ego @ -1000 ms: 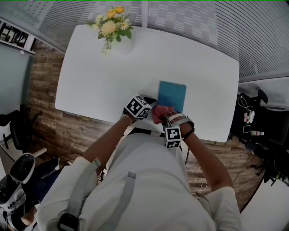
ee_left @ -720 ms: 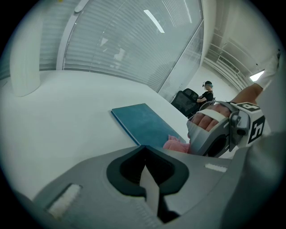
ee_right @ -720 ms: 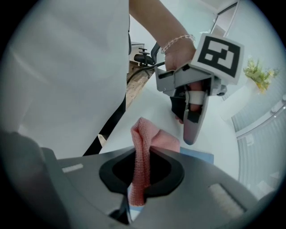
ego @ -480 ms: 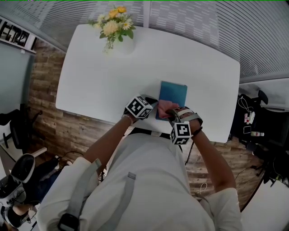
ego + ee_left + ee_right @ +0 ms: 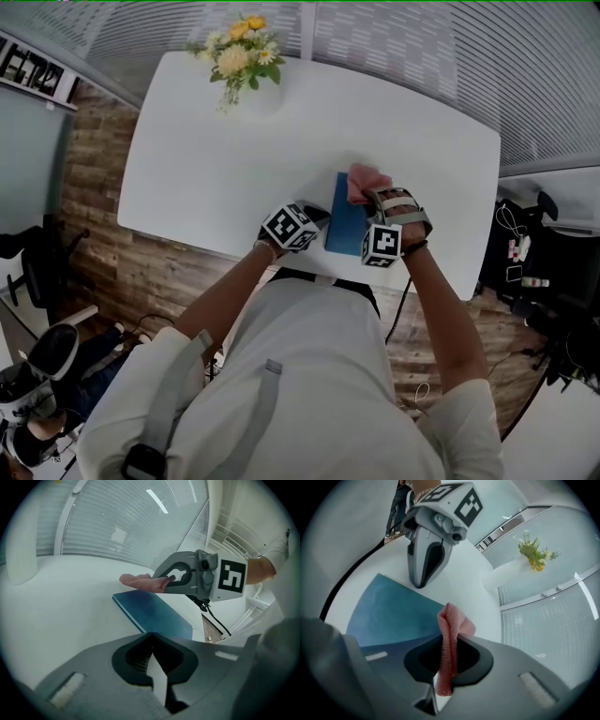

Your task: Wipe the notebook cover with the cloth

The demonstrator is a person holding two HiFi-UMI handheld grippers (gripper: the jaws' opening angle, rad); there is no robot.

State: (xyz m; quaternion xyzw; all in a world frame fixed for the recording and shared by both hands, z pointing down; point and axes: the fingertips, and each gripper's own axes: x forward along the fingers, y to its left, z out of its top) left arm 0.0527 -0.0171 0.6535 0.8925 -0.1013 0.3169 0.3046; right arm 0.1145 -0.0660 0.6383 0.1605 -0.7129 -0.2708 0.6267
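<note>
1. My right gripper (image 5: pixel 368 194) is out ahead of me, jaws pinched tight on the pink cloth (image 5: pixel 362 180), a fold of it sticking up from between them.
2. My left gripper (image 5: pixel 319 214) sits just to its left and nearer my body, jaws pressed together, tip angled in towards the right one.
3. Both marker cubes face up at me.
4. Both forearms are bare and bent at the elbow; my right forearm (image 5: pixel 433 305) reaches further forward than my left forearm (image 5: pixel 223 292).

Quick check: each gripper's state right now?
Left gripper: shut, nothing between its jaws, tip at the notebook.
Right gripper: shut on the cloth.
</note>
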